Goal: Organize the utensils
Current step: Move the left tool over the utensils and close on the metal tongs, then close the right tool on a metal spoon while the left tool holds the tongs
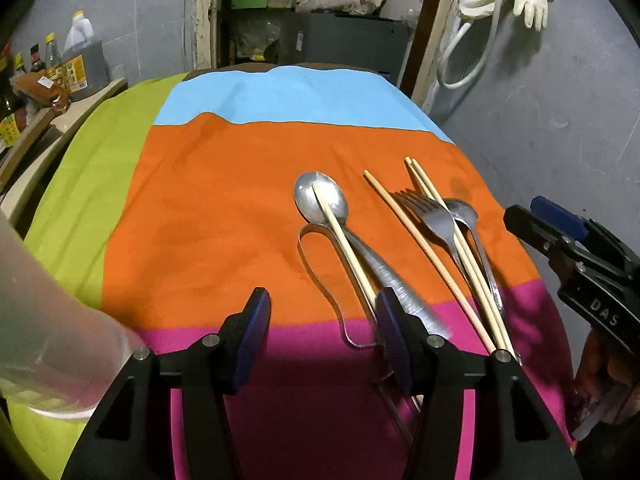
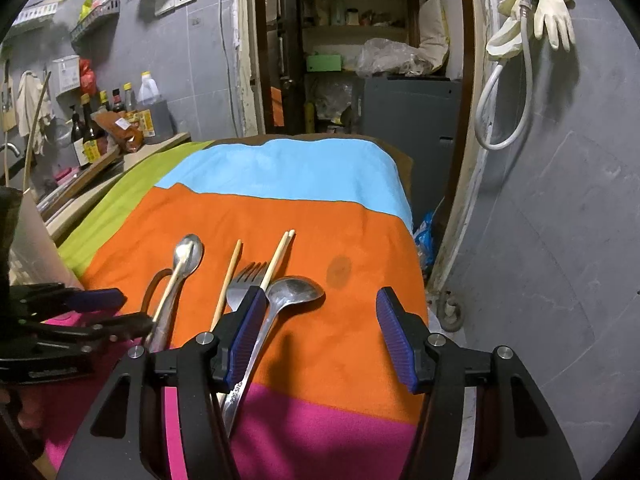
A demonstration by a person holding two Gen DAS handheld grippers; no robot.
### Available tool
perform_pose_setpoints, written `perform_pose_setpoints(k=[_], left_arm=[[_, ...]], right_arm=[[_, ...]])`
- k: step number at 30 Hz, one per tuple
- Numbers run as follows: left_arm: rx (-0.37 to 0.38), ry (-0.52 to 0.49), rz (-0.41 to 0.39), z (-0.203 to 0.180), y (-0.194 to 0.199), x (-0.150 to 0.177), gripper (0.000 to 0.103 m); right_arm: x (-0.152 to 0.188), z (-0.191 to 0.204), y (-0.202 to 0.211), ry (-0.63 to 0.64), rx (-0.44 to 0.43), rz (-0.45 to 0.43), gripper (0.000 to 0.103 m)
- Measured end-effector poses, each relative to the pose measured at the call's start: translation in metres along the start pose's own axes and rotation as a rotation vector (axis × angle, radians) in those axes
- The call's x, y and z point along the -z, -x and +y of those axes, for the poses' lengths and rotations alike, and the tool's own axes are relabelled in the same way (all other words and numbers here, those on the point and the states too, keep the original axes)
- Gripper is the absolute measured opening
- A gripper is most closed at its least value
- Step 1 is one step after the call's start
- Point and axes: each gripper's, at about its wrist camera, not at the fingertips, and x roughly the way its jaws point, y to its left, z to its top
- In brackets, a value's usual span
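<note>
Utensils lie in a loose pile on the striped cloth (image 1: 224, 200). A large steel spoon (image 1: 320, 198) has one chopstick (image 1: 344, 240) across its bowl. A fork (image 1: 434, 218), a second spoon (image 1: 464, 210) and more chopsticks (image 1: 424, 240) lie to its right. A thin metal loop (image 1: 310, 264) lies beside the large spoon. My left gripper (image 1: 322, 336) is open and empty, low over the cloth just left of the handles. My right gripper (image 2: 320, 332) is open and empty, with its left finger over the fork (image 2: 244, 280) and spoon (image 2: 294, 290).
A translucent plastic cup (image 1: 48, 328) stands at the near left on the green stripe. A counter with bottles (image 2: 100, 128) runs along the left. A grey wall with a hose and gloves (image 2: 536, 32) is on the right. The right gripper shows in the left wrist view (image 1: 560, 232).
</note>
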Motion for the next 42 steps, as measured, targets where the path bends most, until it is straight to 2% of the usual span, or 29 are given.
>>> perform_pose_setpoints(k=[7, 8, 12, 24, 27, 31, 35, 39, 42], left_arm=[[0.017, -0.002, 0.020, -0.001, -0.007, -0.003, 0.050], [0.014, -0.007, 0.020, -0.002, -0.008, -0.003, 0.048], [0.034, -0.008, 0.031, -0.002, -0.006, -0.003, 0.033], [0.062, 0.023, 0.046, 0.007, 0.011, 0.010, 0.021], [0.062, 0.028, 0.049, 0.008, 0.015, 0.014, 0.020], [0.057, 0.026, 0.061, 0.007, 0.013, 0.011, 0.020], [0.027, 0.006, 0.092, 0.003, 0.008, 0.003, 0.021], [0.007, -0.011, 0.132, 0.002, 0.001, -0.004, 0.021], [0.000, -0.017, 0.159, 0.002, -0.006, -0.010, 0.022]], right_arm=[[0.000, 0.000, -0.004, -0.007, -0.005, 0.017, 0.056], [0.000, 0.000, -0.004, -0.009, -0.006, 0.017, 0.056], [-0.001, -0.001, -0.005, -0.011, -0.006, 0.017, 0.056], [0.000, 0.003, -0.009, -0.003, -0.009, 0.047, 0.056], [0.001, 0.006, -0.016, 0.013, -0.004, 0.079, 0.055], [0.001, 0.011, -0.028, 0.040, -0.015, 0.137, 0.050], [-0.005, 0.013, -0.037, 0.058, -0.015, 0.159, 0.049], [-0.009, 0.008, -0.055, 0.006, -0.067, 0.236, 0.046], [-0.011, 0.005, -0.061, -0.010, -0.066, 0.257, 0.045]])
